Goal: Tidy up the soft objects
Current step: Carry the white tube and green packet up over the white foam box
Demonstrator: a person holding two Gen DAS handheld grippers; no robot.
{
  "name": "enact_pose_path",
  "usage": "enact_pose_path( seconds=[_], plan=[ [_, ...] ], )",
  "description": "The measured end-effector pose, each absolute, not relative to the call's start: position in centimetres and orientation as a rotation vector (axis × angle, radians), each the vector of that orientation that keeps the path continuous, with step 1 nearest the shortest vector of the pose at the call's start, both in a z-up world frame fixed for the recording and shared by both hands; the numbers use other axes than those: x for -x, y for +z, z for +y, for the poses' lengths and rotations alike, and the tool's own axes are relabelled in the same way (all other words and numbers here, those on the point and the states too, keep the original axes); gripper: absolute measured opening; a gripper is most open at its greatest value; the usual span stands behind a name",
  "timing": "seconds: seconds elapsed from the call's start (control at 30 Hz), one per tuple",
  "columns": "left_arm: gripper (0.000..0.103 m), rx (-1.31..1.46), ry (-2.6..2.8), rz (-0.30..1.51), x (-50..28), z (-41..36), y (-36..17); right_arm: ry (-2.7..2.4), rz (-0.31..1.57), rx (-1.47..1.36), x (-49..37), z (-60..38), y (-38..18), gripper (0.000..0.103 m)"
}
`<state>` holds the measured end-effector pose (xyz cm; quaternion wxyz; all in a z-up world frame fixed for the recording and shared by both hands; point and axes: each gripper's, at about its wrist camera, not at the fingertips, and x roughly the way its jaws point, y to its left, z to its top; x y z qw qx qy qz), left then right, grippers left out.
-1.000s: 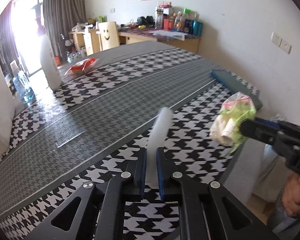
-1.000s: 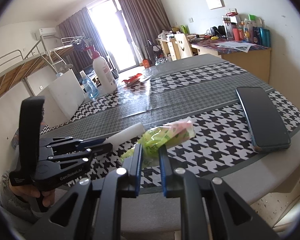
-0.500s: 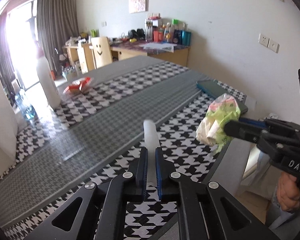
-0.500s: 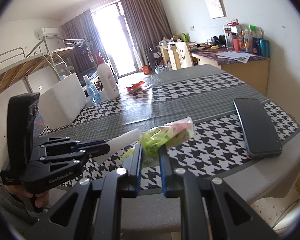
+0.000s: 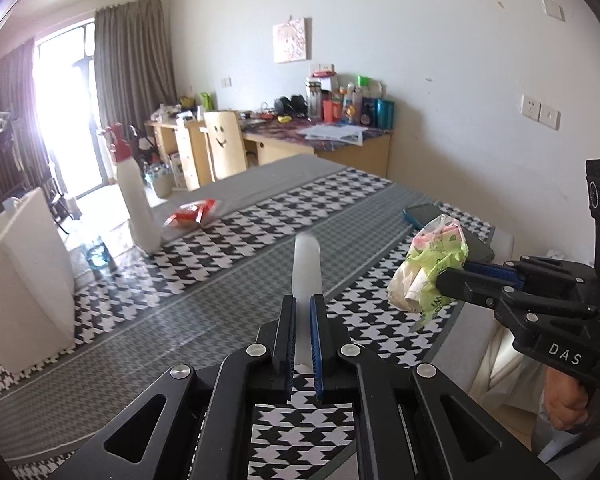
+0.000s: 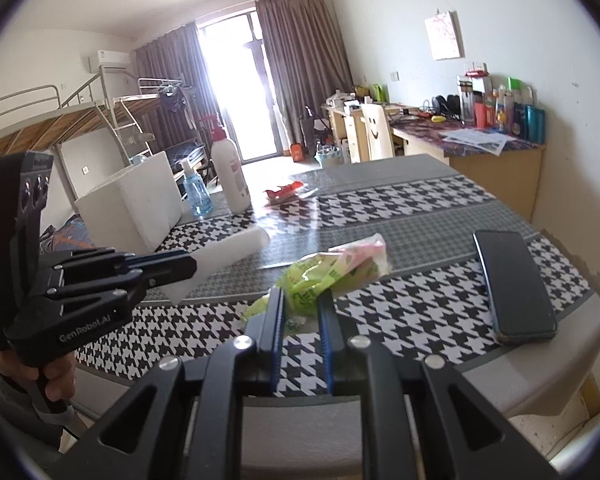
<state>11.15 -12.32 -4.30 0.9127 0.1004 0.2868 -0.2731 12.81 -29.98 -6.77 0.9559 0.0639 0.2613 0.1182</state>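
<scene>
Left gripper (image 5: pixel 302 320) is what I watch first: its jaws are pinched nearly together on a white foam block (image 5: pixel 307 270), gripped at the near end so the block's long axis runs straight out ahead of the fingers, over the houndstooth table (image 5: pixel 220 280) and clear of it. From the right wrist view that same foam (image 6: pixel 224 258) shows as a plain white slab, square-edged, jutting past the tips toward the middle of the table. My right gripper (image 6: pixel 302 312) is narrow too, closed on a crinkly green and pink bag (image 6: pixel 332 270); the bag bulges ahead of the pads and hangs just above the cloth, near the table's edge. In the left view the bag (image 5: pixel 428 268) looks squashed, with pale paper or tissue showing inside.

Both soft things are in hand and off the surface, so I judge the next move to be a carry. The white bin (image 5: pixel 24 276) stands upright at the left side of the table, well apart from both loads but nearer the left hand. If that is the target, the foam leads end-on. A phone (image 6: pixel 514 284) lies flat just right of the bag.
</scene>
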Motion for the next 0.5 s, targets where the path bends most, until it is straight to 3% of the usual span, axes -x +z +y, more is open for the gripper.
enact_pose_path(
  seconds=[0.5],
  plan=[
    [0.007,-0.156,-0.446,0.483,-11.4,-8.0,-1.4,0.279,0.478,-0.051,-14.7,-26.7,-4.3,0.02]
  ],
)
